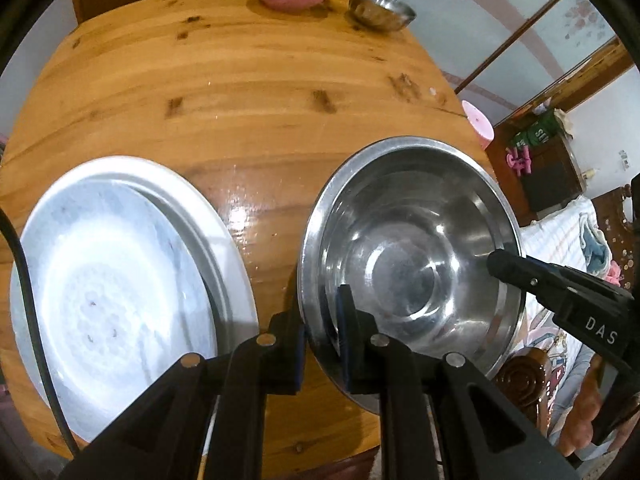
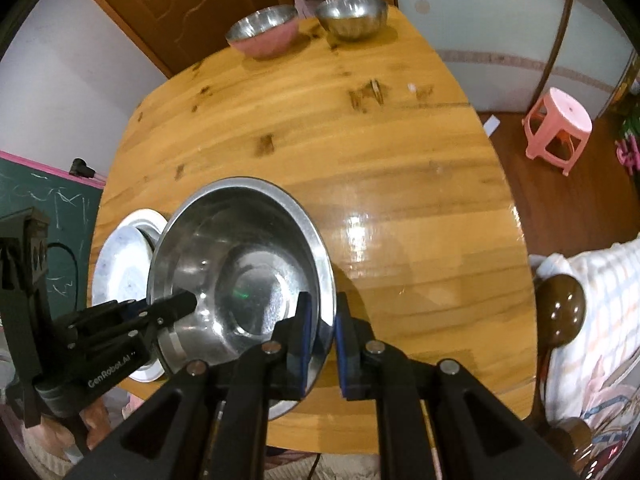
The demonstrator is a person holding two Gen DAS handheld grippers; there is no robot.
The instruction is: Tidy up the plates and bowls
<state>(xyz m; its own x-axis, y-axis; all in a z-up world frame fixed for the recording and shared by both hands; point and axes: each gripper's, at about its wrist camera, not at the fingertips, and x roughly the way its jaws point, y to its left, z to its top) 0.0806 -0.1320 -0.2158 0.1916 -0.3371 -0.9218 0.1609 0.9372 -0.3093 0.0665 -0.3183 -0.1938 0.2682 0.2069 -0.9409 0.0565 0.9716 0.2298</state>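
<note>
A large steel basin (image 1: 404,248) is held tilted above the wooden table (image 1: 248,92). My left gripper (image 1: 322,344) is shut on the basin's near left rim. My right gripper (image 2: 322,340) is shut on the basin's (image 2: 240,272) right rim, and one of its fingers (image 1: 508,266) shows inside the basin in the left wrist view. White plates (image 1: 120,280) lie stacked on the table to the left of the basin; they also show in the right wrist view (image 2: 124,264). A pink bowl (image 2: 266,32) and a steel bowl (image 2: 352,14) stand at the table's far edge.
A pink plastic stool (image 2: 558,128) stands on the floor to the right of the table. A bed with a patterned blanket (image 2: 592,320) and a dark wooden post (image 2: 560,308) are at the near right. A wooden door (image 2: 180,4) is behind the table.
</note>
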